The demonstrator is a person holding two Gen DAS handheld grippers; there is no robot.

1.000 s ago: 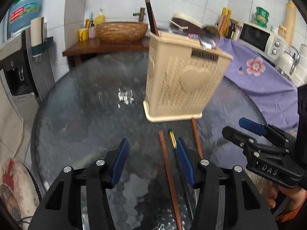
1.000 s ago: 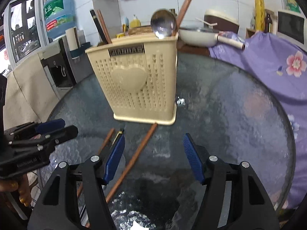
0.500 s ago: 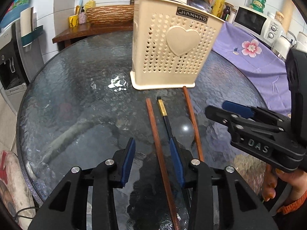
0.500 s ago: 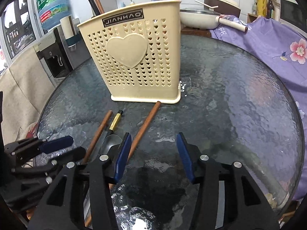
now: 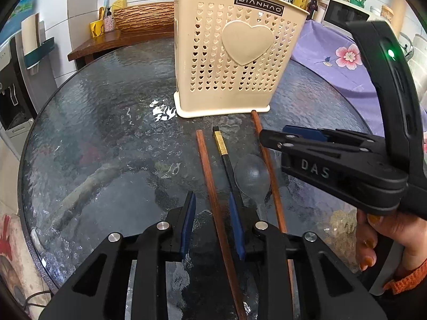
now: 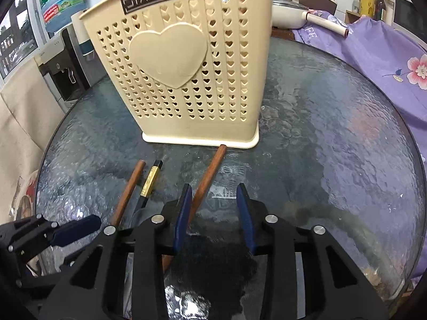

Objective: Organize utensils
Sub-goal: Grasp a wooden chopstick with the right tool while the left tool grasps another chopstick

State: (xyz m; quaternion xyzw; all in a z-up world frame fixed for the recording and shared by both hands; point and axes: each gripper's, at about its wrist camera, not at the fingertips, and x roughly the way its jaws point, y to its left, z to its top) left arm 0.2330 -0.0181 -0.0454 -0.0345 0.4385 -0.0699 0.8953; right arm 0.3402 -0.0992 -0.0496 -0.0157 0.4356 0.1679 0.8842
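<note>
A cream utensil holder (image 5: 234, 50) with heart holes stands on the round glass table (image 5: 106, 122); a spoon and chopsticks stick out of its top. In front of it lie two brown chopsticks (image 5: 210, 181) (image 5: 269, 165), a black chopstick with a gold band (image 5: 222, 146) and a clear spoon (image 5: 250, 176). My left gripper (image 5: 212, 205) is open, low, its jaws on either side of the left brown chopstick. My right gripper (image 6: 213, 205) is open, low over the table, and the right brown chopstick (image 6: 206, 178) runs just inside its left finger. The holder also shows in the right wrist view (image 6: 184, 61).
A purple flowered cloth (image 5: 333, 61) covers a counter to the right, with a microwave behind. A wooden side table with a wicker basket (image 5: 144, 20) stands behind the glass table. A water dispenser (image 6: 61, 53) stands at the left. The table edge is close below both grippers.
Both grippers have dropped lower and moved forward toward the utensils and holder. Their jaws have narrowed. The left gripper now straddles the left brown chopstick.
</note>
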